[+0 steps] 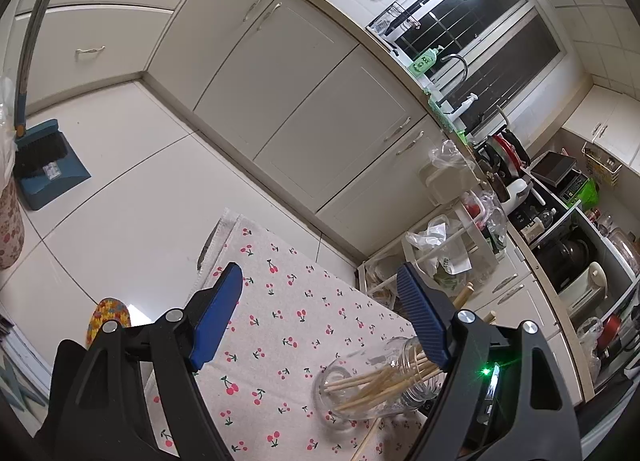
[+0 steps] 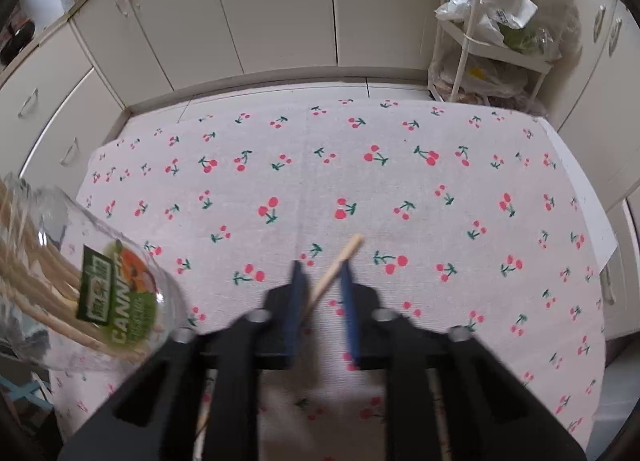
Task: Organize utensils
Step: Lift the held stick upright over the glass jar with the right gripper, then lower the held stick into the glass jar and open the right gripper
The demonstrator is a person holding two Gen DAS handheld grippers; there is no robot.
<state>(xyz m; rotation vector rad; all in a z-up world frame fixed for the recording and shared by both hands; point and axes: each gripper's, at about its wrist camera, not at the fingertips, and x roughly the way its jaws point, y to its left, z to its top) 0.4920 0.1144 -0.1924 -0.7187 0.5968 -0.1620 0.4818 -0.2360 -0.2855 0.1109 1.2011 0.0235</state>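
Now, chopstick lying slantwise between right hand-held gripper blue pads, on cherry cloth

A home kitchen: cream cabinets, sink faucet, dustpan.

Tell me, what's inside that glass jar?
The glass jar holds a bundle of pale wooden chopsticks, their ends poking out of its mouth. Its green label hides part of the contents from the right side.

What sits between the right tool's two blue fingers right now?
In the right wrist view, one wooden chopstick crosses the gap of the right tool, over the cherry-print cloth.
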